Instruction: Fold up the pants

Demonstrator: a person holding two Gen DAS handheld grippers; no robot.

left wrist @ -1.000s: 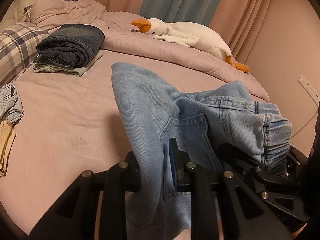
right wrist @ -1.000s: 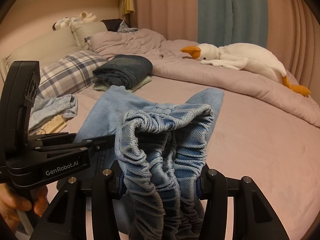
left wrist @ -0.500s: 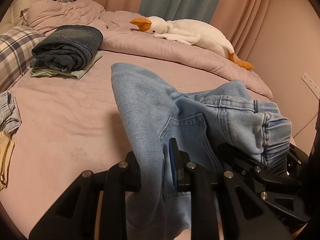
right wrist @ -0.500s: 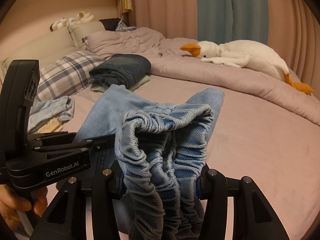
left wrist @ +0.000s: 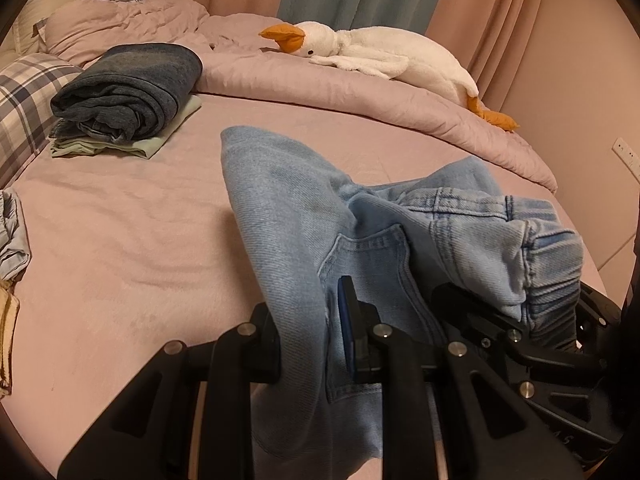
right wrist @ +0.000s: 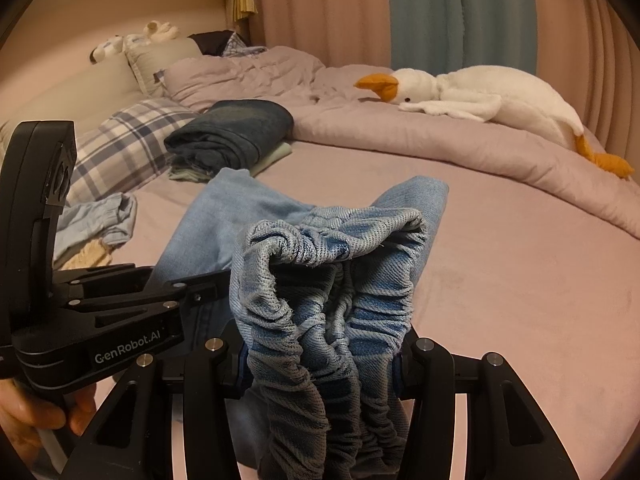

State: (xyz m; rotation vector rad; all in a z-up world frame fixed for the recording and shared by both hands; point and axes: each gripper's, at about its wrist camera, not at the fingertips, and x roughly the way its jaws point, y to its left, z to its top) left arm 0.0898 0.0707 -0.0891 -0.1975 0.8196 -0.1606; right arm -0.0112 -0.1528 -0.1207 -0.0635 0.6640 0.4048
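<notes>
Denim of the light blue pants [left wrist: 304, 216], held up over the near bed [left wrist: 120, 240], looks soft, floppy, fairly heavy: left gripper [left wrist: 310, 344] pinches the pocket side, right gripper [right wrist: 322, 354] the bunched elastic waistband [right wrist: 320, 280], probably the firmest hold.

Dim warm indoor light, strong fisheye bending, perhaps slightly soft edges

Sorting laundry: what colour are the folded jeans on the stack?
Dark blue folded jeans, clearest in left wrist view.
</notes>
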